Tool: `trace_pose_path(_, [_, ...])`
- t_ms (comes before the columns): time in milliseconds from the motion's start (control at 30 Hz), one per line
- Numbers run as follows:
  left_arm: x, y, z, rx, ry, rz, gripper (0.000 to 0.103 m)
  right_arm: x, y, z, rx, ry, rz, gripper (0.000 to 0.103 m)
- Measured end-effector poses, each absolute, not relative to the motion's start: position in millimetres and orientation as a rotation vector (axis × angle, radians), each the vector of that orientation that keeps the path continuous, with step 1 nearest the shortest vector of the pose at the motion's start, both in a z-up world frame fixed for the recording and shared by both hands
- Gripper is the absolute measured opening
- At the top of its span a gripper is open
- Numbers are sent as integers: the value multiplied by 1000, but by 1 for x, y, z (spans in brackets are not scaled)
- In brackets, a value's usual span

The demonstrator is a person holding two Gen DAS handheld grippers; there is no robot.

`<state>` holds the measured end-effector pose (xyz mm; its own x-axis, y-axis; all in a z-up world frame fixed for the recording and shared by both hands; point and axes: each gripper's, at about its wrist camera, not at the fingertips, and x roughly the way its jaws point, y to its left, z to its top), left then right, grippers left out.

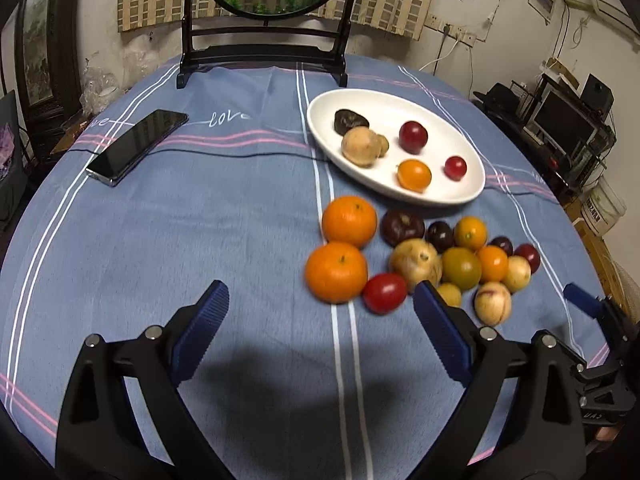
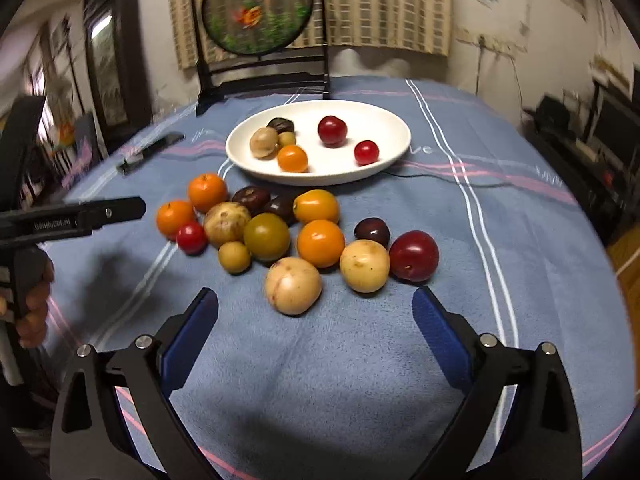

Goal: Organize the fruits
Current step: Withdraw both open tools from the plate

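Both the left gripper (image 1: 320, 304) and right gripper (image 2: 316, 300) are hovering spread and empty; the right should be centring squarely over the pale fruit (image 2: 293, 285) before squeezing gently.

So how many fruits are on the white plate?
6. On the plate: dark fruit at the back, tan one, small tan one, orange one, big red, small red. None looks hidden.

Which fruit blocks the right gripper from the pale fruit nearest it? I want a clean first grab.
None visibly. The right gripper is open, and the pale fruit lies just ahead of its jaws on bare cloth.
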<state>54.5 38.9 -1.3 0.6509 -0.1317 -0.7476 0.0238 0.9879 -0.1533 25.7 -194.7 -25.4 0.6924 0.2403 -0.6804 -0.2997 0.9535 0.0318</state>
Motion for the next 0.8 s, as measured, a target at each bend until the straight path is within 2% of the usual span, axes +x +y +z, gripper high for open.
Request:
trace_pose_path(233, [51,37,-7,-129,867,-109,95,14,-176,-29,-222,695,241,98])
trace_pose_path(500, [53,29,-17,-116,890,-133,98,25,-186,-39,-104,814,337,98])
trace_pose_path(633, [53,26,-22,-102,900,-129,98,25,-179,-46,-139,831,343,97])
trace_pose_path(700, [52,26,-23,-99,905,-129,98,26,-174,-49,-155,841,344,86])
trace_pose_path(800, [51,25,-26,-95,912,-131,98,31,-173,-55,-143,872,345,76])
